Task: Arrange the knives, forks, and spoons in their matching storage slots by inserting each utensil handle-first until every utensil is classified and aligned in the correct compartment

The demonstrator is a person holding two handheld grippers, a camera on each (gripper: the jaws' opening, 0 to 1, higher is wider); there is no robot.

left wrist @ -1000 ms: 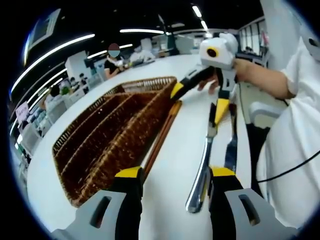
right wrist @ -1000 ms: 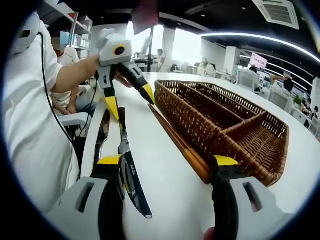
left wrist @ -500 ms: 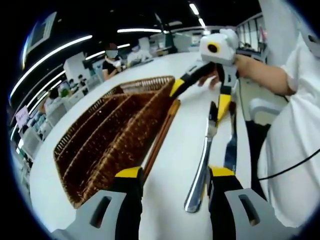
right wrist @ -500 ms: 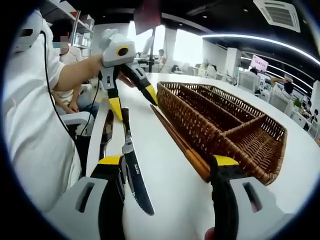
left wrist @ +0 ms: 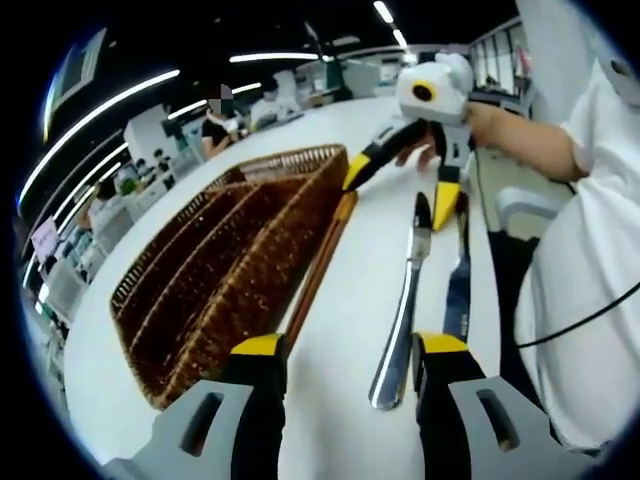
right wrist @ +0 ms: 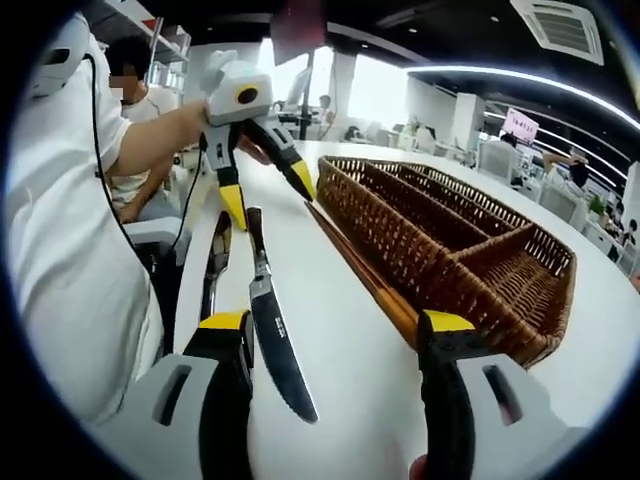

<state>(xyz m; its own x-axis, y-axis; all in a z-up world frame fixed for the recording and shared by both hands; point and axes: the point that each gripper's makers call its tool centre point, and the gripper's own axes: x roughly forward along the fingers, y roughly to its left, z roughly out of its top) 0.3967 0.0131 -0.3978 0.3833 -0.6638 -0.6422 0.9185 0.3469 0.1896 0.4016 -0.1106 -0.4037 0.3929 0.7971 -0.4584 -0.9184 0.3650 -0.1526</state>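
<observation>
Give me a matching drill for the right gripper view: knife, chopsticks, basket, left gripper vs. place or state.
Things:
1. knife
2. chopsticks
3. basket
4. left gripper

Places or states:
a. held above the table, jaws apart
b. flat on the table, right along the wicker wall
c. flat on the table, serrated blade toward the camera
d. brown wicker, split into long compartments

Pairs: 1-c, 2-b, 3-d, 4-a
</observation>
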